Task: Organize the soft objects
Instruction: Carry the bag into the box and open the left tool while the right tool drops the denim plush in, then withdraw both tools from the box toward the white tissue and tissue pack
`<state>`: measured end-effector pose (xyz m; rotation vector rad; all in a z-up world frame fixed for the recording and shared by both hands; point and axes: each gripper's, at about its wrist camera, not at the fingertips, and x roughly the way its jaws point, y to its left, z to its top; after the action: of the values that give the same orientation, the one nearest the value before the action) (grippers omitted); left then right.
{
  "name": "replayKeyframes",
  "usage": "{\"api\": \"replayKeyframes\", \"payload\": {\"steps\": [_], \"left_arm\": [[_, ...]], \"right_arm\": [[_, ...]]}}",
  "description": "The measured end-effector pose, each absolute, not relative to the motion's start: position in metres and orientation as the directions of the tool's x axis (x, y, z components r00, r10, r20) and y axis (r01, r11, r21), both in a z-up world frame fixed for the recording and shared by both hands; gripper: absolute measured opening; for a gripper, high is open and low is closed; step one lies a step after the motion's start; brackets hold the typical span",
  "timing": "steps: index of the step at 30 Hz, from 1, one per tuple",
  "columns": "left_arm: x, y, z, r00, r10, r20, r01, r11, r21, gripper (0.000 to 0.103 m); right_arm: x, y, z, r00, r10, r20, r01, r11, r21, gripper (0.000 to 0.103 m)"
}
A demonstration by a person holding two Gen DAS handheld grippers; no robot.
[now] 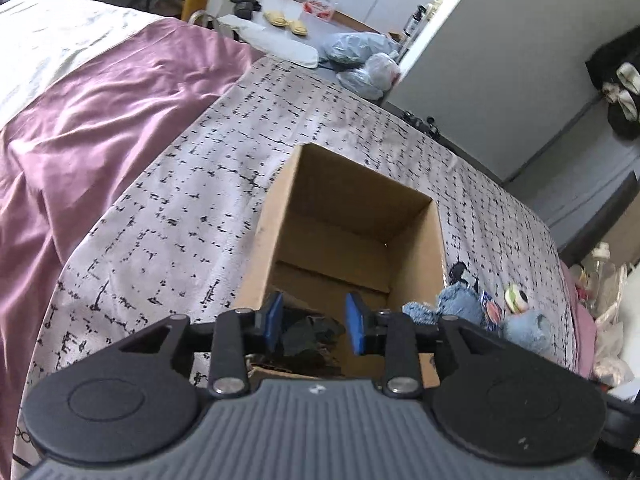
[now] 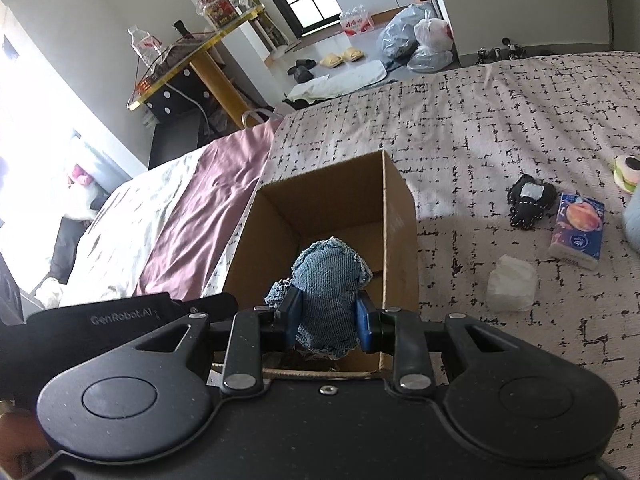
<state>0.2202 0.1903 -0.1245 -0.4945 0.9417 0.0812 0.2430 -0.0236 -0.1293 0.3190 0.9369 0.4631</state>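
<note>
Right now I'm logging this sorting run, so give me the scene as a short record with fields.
surface: bed with black-flecked bedspread
container: open cardboard box on the bed
right gripper: shut on a blue knitted cloth, held over the box
left gripper: open, empty, over the box's near end
in box: a dark item, unclear what it is
left on bed: tissue pack, white wad, black pouch, blue plush toy
</note>
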Motion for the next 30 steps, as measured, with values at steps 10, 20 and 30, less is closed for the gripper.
{"api": "replayKeyframes", "payload": {"steps": [10, 20, 30], "left_arm": [[0.213, 0.186, -0.116, 0.609, -0.096, -0.787, -0.285, 0.900, -0.330, 0.043], [0.205, 0.154, -0.091, 0.630, 0.028, -0.776, -0.223, 0.964, -0.146, 0.083], [0.194, 0.118, -0.070, 0.661, 0.079, -0.746, -0.126, 0.992, -0.007, 0.083]], "right_arm": [[0.232, -0.033, -0.116, 0.554, 0.482, -0.679, -0.236, 0.873, 0.427, 0.062], [0.213, -0.080, -0.089, 0.621, 0.471, -0.626, -0.232, 0.874, 0.427, 0.093], [0.204, -0.140, -0.083, 0.661, 0.462, -0.592, -0.199, 0.868, 0.455, 0.101]]}}
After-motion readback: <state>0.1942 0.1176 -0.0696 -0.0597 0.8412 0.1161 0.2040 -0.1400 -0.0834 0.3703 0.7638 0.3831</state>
